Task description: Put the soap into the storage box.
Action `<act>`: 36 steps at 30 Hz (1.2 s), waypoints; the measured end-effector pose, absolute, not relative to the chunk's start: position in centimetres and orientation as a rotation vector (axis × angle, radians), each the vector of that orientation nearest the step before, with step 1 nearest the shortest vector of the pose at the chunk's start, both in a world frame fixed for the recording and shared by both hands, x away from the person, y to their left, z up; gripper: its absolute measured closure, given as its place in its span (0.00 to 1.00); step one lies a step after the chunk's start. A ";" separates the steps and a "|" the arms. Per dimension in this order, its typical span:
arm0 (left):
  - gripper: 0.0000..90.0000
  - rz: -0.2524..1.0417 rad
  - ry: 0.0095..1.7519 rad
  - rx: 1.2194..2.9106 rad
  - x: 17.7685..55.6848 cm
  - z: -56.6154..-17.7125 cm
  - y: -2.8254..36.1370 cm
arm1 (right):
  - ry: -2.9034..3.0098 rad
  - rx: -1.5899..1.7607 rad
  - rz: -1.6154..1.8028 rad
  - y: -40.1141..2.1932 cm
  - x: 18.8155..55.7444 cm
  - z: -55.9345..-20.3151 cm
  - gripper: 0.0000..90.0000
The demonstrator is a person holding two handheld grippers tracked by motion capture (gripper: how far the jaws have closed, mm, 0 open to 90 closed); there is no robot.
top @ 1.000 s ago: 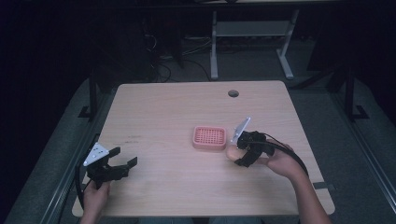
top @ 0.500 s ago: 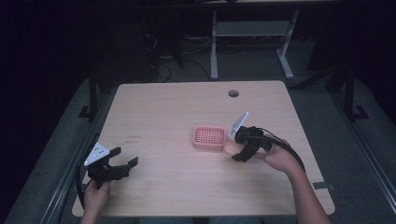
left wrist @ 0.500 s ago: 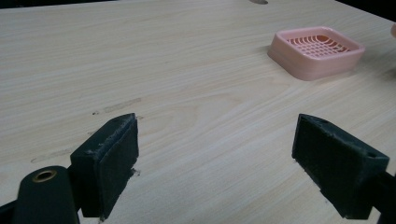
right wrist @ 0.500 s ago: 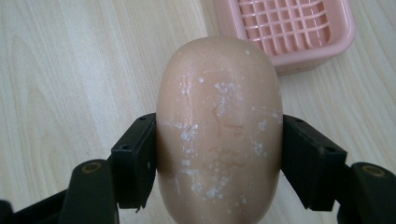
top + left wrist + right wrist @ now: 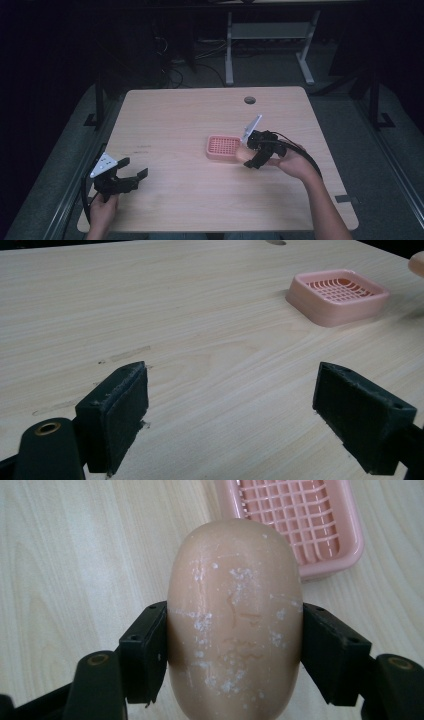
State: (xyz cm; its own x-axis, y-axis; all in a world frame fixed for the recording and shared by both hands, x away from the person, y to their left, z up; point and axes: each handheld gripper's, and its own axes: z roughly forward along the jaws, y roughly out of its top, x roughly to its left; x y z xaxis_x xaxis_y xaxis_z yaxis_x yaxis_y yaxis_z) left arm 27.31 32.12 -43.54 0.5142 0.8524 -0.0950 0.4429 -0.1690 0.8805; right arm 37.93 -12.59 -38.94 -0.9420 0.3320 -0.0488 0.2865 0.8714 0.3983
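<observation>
A tan oval bar of soap [image 5: 235, 615], flecked with white, is clamped between the jaws of my right gripper [image 5: 235, 650]. In the high view that right gripper [image 5: 248, 156] holds the soap [image 5: 241, 154] above the table, just right of a pink slatted soap dish [image 5: 223, 147]. The dish [image 5: 295, 520] lies ahead and to the right of the soap in the right gripper view. My left gripper [image 5: 132, 174] hovers open near the table's front left corner, its pads [image 5: 117, 415] wide apart over bare wood, the dish [image 5: 340, 295] far off.
The light wooden table [image 5: 180, 120] has a round cable hole [image 5: 250, 100] near its far edge. Dark floor and a white desk frame [image 5: 270, 35] lie beyond. A small dark tab [image 5: 344, 198] sits at the table's right front edge.
My right gripper has carried the soap leftward, closer to the pink dish. The left gripper has stayed in place.
</observation>
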 end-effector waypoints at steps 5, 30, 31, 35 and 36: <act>0.16 0.535 1.083 1.797 27.3 -43.5 32.1 | 2.925 0.472 0.593 -12.1 38.2 -38.6 0.36; 0.16 0.535 1.082 1.795 27.3 -43.5 32.2 | 2.933 0.451 0.614 -10.4 40.0 -38.0 0.36; 0.16 0.535 1.082 1.795 27.3 -43.5 32.2 | 2.935 0.453 0.615 -10.3 40.0 -38.0 0.36; 0.16 0.537 1.079 1.794 27.3 -43.4 32.1 | 2.934 0.441 0.611 -9.9 40.4 -37.9 0.36; 0.16 0.537 1.081 1.792 27.3 -43.4 32.2 | 2.934 0.448 0.611 -9.8 40.4 -37.8 0.36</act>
State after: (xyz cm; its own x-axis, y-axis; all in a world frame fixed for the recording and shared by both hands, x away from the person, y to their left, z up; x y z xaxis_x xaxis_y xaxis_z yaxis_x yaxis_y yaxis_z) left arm 27.27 32.15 -43.44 0.5143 0.8523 -0.0953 0.4391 -0.1663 0.8829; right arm 40.44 -9.81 -37.81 -0.9502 0.3080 -0.0478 0.2632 0.8752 0.4059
